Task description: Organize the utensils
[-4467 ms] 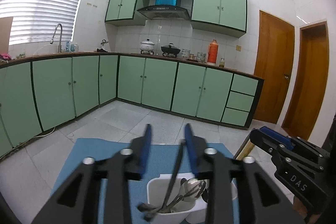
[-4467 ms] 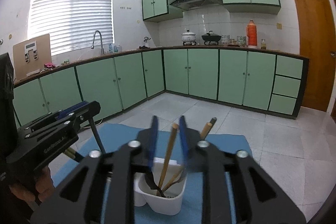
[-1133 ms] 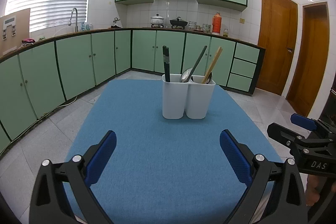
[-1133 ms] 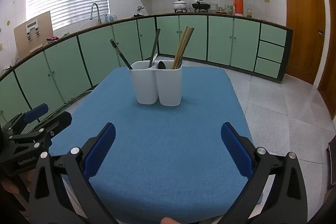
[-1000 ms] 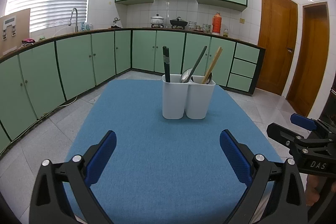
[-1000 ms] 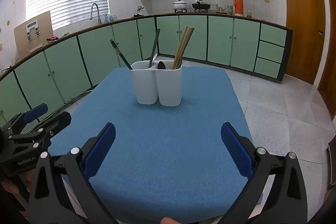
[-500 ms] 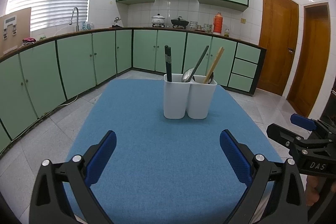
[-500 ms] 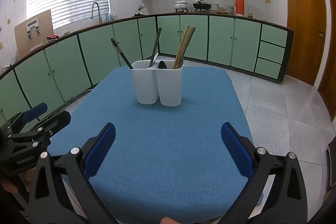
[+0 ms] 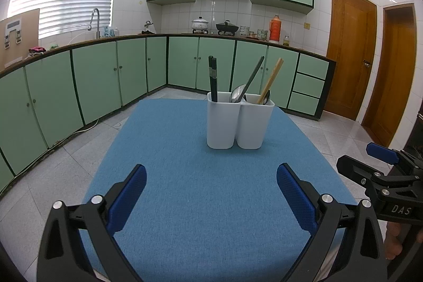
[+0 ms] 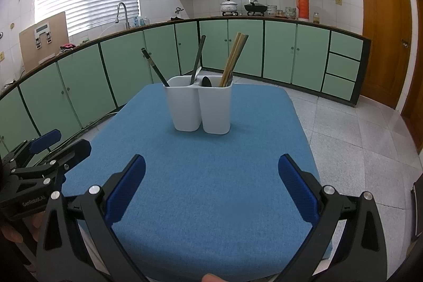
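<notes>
Both grippers, left gripper [image 9: 211, 186] and right gripper [image 10: 211, 176], gape wide, holding nothing. The white two-compartment plastic utensil holder [image 9: 239, 120] stands upright on the blue cloth-covered table [image 9: 201, 202], well apart from them.

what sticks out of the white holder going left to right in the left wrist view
black chopsticks → spoon with a dark handle → wooden chopsticks, all standing in the white utensil holder
</notes>
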Demonstrator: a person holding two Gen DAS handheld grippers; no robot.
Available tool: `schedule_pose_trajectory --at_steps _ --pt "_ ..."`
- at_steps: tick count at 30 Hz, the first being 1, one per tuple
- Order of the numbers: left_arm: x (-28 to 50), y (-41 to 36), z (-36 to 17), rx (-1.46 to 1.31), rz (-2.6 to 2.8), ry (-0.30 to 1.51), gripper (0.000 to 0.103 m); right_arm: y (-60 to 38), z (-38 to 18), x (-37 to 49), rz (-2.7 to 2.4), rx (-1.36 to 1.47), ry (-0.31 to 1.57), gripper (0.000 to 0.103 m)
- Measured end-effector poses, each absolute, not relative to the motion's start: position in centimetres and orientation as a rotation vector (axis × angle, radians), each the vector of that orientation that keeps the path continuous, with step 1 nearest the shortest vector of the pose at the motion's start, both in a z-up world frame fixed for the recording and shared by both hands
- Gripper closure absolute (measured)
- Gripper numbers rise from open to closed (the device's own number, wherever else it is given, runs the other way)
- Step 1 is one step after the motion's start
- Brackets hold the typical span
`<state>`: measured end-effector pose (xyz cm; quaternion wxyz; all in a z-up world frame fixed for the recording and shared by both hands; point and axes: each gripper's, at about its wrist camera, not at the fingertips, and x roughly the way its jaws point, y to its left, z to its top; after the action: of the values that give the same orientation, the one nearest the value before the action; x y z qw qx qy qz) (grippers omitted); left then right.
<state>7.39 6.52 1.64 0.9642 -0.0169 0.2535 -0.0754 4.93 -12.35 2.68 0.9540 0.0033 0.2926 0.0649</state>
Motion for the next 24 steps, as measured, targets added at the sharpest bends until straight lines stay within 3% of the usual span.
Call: schedule_pose_trajectory --at_steps 24 --pt "7.45 6.71 1.33 -0.032 -0.149 0.515 0.006 -12.34 2.63 4.95 0.131 0.007 0.595 0.006"
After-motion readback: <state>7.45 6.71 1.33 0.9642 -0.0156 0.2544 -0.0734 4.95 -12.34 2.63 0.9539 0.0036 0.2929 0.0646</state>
